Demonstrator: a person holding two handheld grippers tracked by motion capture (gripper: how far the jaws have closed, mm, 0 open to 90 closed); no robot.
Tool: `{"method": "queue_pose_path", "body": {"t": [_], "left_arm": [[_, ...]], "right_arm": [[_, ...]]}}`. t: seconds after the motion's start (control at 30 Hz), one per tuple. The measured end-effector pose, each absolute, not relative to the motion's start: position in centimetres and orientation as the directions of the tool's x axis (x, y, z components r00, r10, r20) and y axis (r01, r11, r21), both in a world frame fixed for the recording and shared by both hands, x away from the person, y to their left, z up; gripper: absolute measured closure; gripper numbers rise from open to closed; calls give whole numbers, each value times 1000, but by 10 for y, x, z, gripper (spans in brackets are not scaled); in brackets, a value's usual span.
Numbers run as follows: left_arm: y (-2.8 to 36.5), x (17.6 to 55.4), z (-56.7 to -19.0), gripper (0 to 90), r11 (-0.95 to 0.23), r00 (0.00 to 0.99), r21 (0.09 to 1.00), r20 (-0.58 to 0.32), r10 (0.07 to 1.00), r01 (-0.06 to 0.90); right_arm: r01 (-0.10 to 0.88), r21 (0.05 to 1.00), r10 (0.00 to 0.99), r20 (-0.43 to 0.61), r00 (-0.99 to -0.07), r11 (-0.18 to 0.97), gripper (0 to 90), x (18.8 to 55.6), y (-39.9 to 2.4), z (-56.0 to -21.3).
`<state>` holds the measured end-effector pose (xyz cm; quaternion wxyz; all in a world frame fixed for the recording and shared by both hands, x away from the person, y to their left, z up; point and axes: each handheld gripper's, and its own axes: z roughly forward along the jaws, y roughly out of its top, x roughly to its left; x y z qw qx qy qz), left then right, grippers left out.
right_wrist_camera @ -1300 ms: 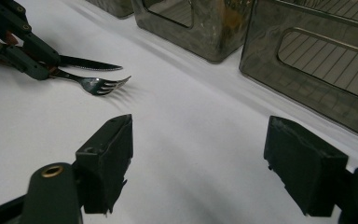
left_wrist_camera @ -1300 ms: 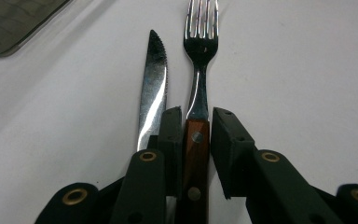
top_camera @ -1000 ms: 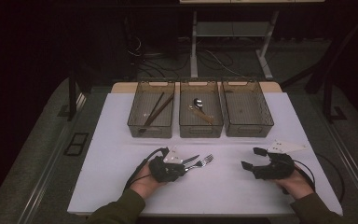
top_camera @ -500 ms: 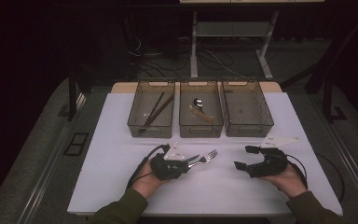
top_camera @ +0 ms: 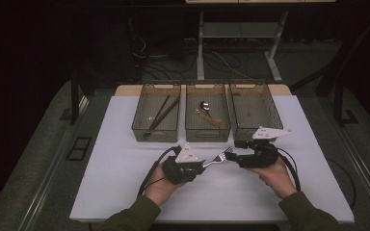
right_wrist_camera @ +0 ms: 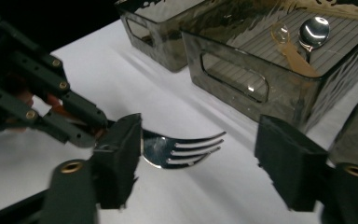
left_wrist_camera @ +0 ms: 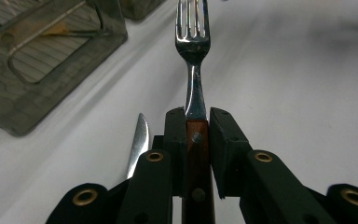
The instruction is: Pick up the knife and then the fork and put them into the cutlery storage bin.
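Observation:
A fork (top_camera: 218, 159) with a wooden handle points right, lifted a little off the white table (top_camera: 125, 183). My left gripper (top_camera: 200, 166) is shut on its handle; the left gripper view has the pads (left_wrist_camera: 223, 140) clamping the wood, the fork's (left_wrist_camera: 193, 46) tines ahead. My right gripper (top_camera: 231, 157) faces it from the right. Its jaws have just been closing, and in the right gripper view the fork's (right_wrist_camera: 182, 149) tines lie between them. My right gripper (right_wrist_camera: 198, 161) is still open, one pad (right_wrist_camera: 289, 163) well clear of the fork.
Three smoky plastic bins stand in a row behind: the left bin (top_camera: 139, 126) holds chopsticks, the middle bin (top_camera: 207, 135) a metal and a wooden spoon, the right bin (top_camera: 255, 132) looks empty. A knife (left_wrist_camera: 139, 140) lies on the table under my left gripper.
My right gripper has moved left up to the fork's head and its jaws have narrowed. My left gripper has lifted the fork slightly and shifted right.

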<state>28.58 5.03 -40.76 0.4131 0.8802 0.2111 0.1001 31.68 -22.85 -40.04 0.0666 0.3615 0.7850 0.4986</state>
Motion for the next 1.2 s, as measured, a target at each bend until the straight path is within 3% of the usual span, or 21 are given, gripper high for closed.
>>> {"method": "queue_pose_path", "body": {"t": [0.37, 0.7, 1.0, 1.2], "left_arm": [[55, 288, -404, 770, -539, 875, 792, 13, 484, 286], [55, 291, -409, 769, -529, 864, 788, -7, 503, 314], [53, 294, -414, 750, -522, 869, 789, -28, 494, 323], [57, 295, -414, 677, -500, 874, 804, -51, 483, 323]], "right_arm": [[575, 794, 628, 349, -695, 196, 621, 331, -219, -408], [561, 815, 604, 375, -703, 147, 794, 336, -217, -407], [537, 831, 584, 367, -725, 145, 865, 338, -212, -396], [515, 845, 572, 353, -740, 145, 872, 339, -208, -389]]}}
